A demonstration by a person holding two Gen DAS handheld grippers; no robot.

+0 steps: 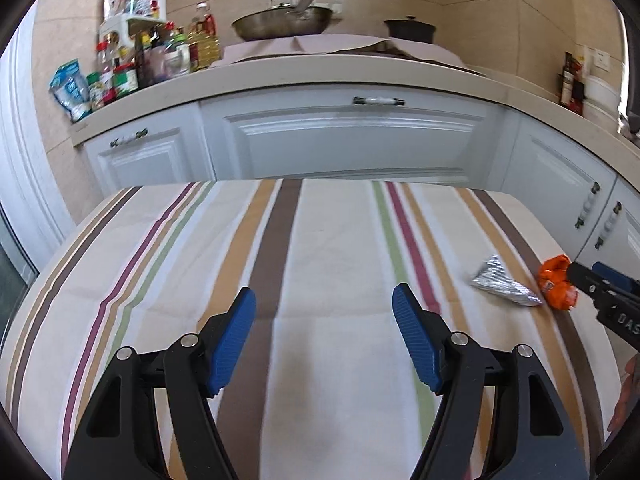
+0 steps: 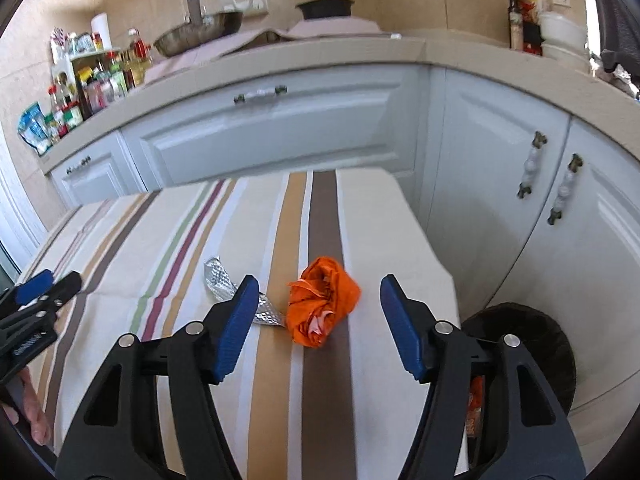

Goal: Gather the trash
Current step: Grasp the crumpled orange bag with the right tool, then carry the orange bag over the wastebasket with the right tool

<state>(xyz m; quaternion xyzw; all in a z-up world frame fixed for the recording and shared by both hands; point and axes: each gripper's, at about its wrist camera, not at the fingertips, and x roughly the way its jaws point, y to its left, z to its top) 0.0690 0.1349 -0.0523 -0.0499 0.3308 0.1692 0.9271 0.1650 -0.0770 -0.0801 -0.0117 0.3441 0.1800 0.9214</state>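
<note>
A table (image 1: 328, 240) under a cream cloth with brown, tan, green and maroon stripes stands against white kitchen cabinets (image 1: 352, 140), whose beige worktop (image 1: 304, 70) carries bottles and jars, a wok (image 1: 282, 24) and a dark pot (image 1: 410, 29). The crumpled orange wrapper (image 2: 324, 300) and the silver foil wrapper (image 2: 224, 284) lie just beside each other near the table's right edge, with a dark bin (image 2: 532, 344) on the floor below that edge. The left gripper (image 1: 324, 312) hangs over bare cloth with jaws apart and empty; the right gripper (image 2: 320, 304) frames the orange wrapper, jaws apart and not pressing it.
</note>
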